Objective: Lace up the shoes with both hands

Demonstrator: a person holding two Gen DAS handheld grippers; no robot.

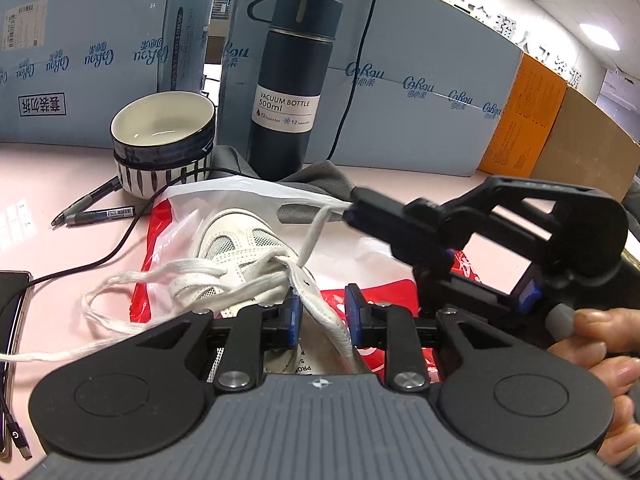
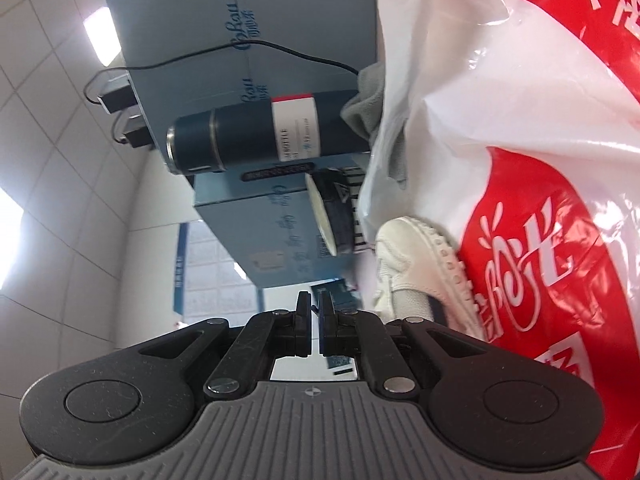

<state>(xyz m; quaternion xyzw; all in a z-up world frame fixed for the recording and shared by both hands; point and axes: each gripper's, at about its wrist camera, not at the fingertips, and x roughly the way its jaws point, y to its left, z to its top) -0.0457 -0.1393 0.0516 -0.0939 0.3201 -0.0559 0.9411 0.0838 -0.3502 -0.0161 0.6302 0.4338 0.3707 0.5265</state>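
My left gripper (image 1: 323,316) hangs over the white shoe (image 1: 244,256), which lies on a red and white plastic bag (image 1: 372,256) on the pink table (image 1: 60,184). Its 2 blue-padded jaws stand apart around the edge of the shoe's opening, and I cannot tell whether the pads press on it. My right gripper (image 1: 352,210), in from 3 o'clock in the left wrist view, is clenched on 1 end of the white lace (image 1: 314,236), which runs down to the eyelets. More lace loops off toward 9 o'clock. At 12 o'clock stands a dark vacuum bottle (image 1: 288,92), at 11 o'clock a striped bowl (image 1: 164,144), with 2 pens (image 1: 94,208) just beside it.
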